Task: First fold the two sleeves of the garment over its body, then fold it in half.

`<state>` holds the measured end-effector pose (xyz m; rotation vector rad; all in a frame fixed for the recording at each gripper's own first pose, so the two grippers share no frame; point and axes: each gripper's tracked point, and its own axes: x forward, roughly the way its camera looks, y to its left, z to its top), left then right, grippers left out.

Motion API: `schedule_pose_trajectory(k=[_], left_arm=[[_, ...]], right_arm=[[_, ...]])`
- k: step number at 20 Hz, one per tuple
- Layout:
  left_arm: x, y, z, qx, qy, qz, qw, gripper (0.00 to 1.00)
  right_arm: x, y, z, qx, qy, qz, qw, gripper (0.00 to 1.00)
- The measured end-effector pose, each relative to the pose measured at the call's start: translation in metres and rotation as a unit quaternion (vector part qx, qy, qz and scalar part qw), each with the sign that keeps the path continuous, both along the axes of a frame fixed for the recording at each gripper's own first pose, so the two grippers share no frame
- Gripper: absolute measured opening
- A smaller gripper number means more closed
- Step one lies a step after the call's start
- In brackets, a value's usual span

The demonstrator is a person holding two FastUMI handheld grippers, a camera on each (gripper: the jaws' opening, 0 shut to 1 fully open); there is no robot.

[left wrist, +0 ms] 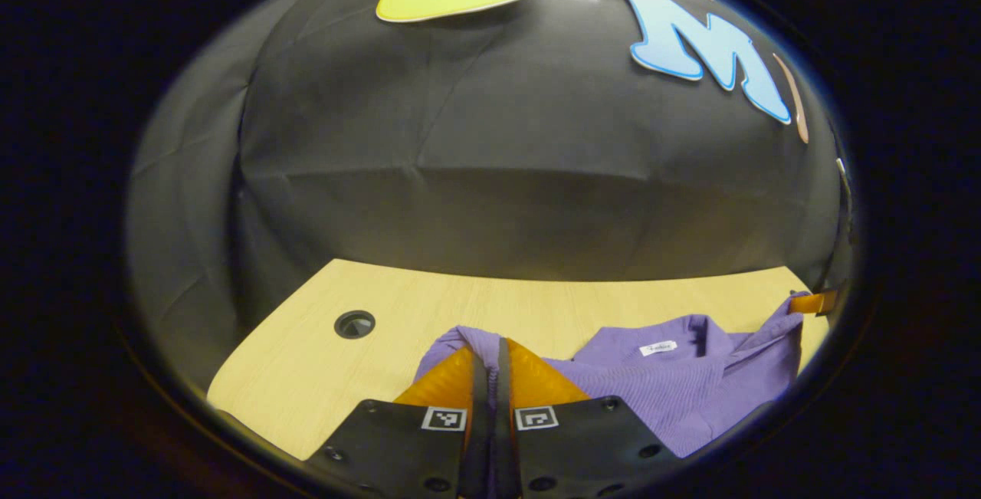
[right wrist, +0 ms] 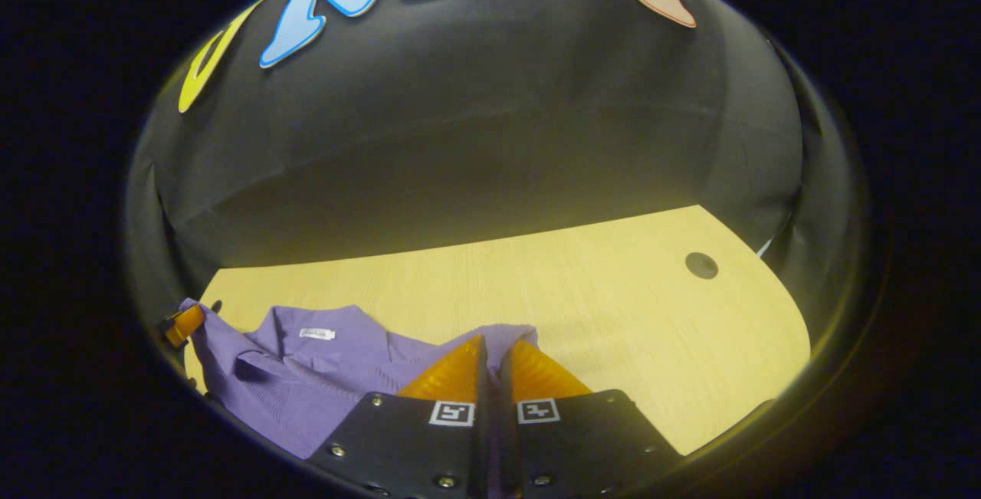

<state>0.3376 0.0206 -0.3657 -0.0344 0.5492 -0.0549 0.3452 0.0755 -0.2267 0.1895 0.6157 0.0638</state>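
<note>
Closest to each lens, the two fingers stand pressed together with purple cloth pinched between them: the left gripper (left wrist: 490, 357) clamps a fold of the garment (left wrist: 682, 392) at its left shoulder corner, and the right gripper (right wrist: 490, 353) clamps the matching fold at the opposite corner. Between these two grips the garment's collar, with its white neck label (left wrist: 657, 348), faces the booth wall. In the left gripper view the other gripper's fingertip (left wrist: 812, 302) appears beyond the collar, at the cloth's far corner; the right gripper view shows the left one likewise (right wrist: 182, 325). The garment lies on the wooden table (right wrist: 613, 307), near its front edge, well apart from the cable hole (right wrist: 701, 265) on the collar's right and from the second hole (left wrist: 354, 324) on its left. No loose sleeve extends past the body on either side, so the sleeve folds are judged done, though the lower body lies outside both views. With both upper corners held, the step in hand appears to be the fold in half; whether it is just beginning or nearly finished cannot be told.
</note>
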Motion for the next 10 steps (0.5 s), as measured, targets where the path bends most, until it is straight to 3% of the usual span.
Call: schedule_pose_trajectory(k=[7,10], left_arm=[[0.007,-0.003,-0.014,0.019,-0.001,-0.005,1.000,0.09],[0.007,-0.004,-0.018,0.016,0.005,-0.001,1.000,0.14]], right_arm=[[0.012,0.003,-0.017,-0.027,0.010,-0.003,1.000,0.08],[0.012,0.004,-0.013,-0.032,0.007,-0.010,0.999,0.11]])
